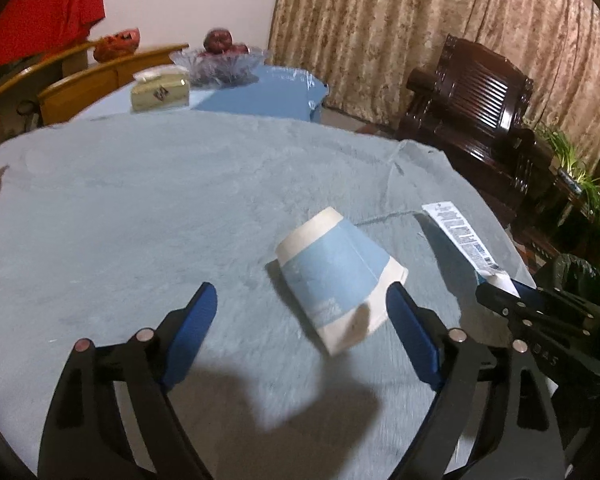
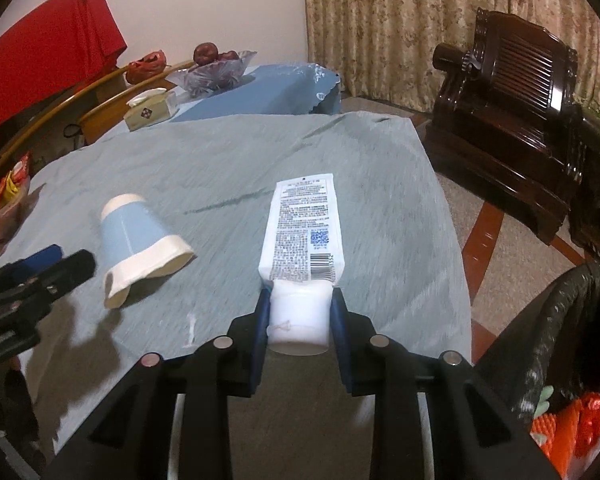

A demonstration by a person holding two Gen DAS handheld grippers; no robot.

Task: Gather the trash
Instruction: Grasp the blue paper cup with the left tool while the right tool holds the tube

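my right gripper (image 2: pixel 300 312) is clamped on a white tube (image 2: pixel 302 236), the blue pads pressing either side of its white cap end. the tube sticks out ahead of the jaws, printed side up with small text, a square code and a barcode, its flat crimped end farthest from me. it is lifted over the grey-blue cloth (image 2: pixel 228 152) that covers the table, near the cloth's right edge.

my left gripper (image 1: pixel 300 320) stands with its jaws wide apart and nothing pressed between them. a crushed paper cup (image 1: pixel 340 276), pale blue with white bands, lies on its side on the cloth just ahead of my left fingers; its flattened rim is close to the right-hand pad (image 1: pixel 412 332), though i cannot tell whether they touch. the left-hand pad is well clear of it. in the right wrist view the same cup lies to the left of the tube, apart from it, with the tip of my left claw beside its rim.

at the lower right of the right wrist view a dark bin (image 2: pixel 552 332) stands beside the table, with orange and red wrappers (image 2: pixel 568 428) in it.

farther back, on a blue-covered table, sit a tissue box (image 1: pixel 160 90) and a glass bowl (image 1: pixel 220 62) holding dark red fruit. a dark wooden armchair (image 1: pixel 472 96) stands before patterned curtains (image 1: pixel 400 20), and a red cloth (image 2: pixel 48 52) hangs at the left.
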